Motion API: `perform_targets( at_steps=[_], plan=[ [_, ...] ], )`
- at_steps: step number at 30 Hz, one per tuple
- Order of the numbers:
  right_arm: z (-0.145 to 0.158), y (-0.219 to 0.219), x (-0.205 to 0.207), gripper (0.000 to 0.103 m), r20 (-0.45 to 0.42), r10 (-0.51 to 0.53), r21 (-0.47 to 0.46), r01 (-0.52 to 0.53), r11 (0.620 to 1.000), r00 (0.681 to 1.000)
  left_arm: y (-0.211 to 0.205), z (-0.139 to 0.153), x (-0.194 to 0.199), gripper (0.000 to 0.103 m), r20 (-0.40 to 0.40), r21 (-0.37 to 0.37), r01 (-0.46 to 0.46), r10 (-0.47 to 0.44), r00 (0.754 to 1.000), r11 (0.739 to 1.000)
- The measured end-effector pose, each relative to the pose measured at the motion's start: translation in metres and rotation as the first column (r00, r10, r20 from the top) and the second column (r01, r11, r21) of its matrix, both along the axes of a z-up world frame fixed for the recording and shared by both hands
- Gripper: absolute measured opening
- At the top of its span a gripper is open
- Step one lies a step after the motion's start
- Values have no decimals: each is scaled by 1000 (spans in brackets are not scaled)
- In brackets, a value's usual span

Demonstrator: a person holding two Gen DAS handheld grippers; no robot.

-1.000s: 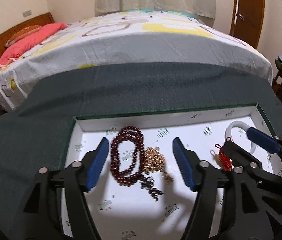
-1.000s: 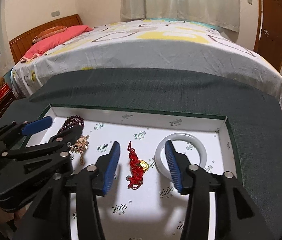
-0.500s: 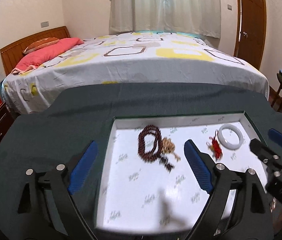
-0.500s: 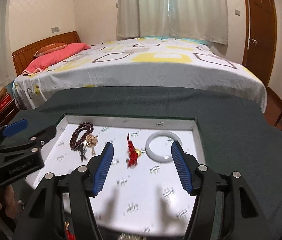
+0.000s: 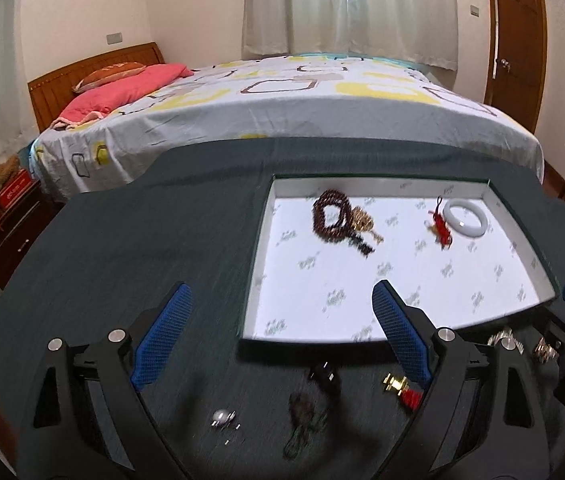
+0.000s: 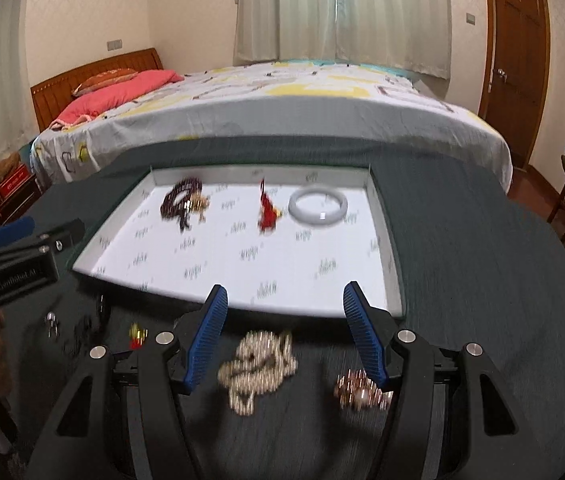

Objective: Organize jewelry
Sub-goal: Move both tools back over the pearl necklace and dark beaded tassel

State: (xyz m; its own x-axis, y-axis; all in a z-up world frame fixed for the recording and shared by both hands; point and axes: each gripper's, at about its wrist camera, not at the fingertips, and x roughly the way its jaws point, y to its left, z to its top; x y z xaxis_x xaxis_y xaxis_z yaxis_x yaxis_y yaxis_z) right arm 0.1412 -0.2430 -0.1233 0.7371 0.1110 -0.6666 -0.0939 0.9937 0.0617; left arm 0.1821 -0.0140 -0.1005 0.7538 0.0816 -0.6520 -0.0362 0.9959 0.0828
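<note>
Both grippers have pulled back out of the tray since a second ago, when their blue fingers stood right over the jewelry inside it. The left gripper point(image 5: 278, 334) is spread wide and holds nothing; its left finger point(image 5: 162, 336) is over the dark green cloth point(image 5: 122, 240) and its right finger over the tray's near left corner. Between and just before these fingers, on the cloth, lie pieces not seen earlier: a small silver bead-like piece point(image 5: 222, 417), a dark blurred string point(image 5: 304, 412) and a gold-and-red charm point(image 5: 400, 386) touching the right finger's inner side. The right gripper point(image 6: 284, 336) is likewise released and empty; between its fingers lies a pale pearl-like necklace point(image 6: 258, 364) in a heap, and a rose-gold chain point(image 6: 356, 394) sits under the tip of its right finger point(image 6: 362, 334). Beyond both sets of fingers the white tray point(image 5: 260, 240) keeps its contents where they were: the dark red bead bracelet point(image 5: 330, 216) with a gold piece point(image 5: 362, 222) touching it at far left, the red knot charm point(image 5: 440, 226) further right, and the white bangle point(image 5: 464, 220) just beside that. Motion blur softens the finer detail in both views.
</note>
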Motion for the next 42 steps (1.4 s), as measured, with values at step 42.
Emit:
perform_targets(
  at_steps=[42],
  plan=[
    [-47,20,9,25,-146,80,-5,-81,997,986,19,-36,-23,89,-108,4,-44,44,993,999]
  ],
)
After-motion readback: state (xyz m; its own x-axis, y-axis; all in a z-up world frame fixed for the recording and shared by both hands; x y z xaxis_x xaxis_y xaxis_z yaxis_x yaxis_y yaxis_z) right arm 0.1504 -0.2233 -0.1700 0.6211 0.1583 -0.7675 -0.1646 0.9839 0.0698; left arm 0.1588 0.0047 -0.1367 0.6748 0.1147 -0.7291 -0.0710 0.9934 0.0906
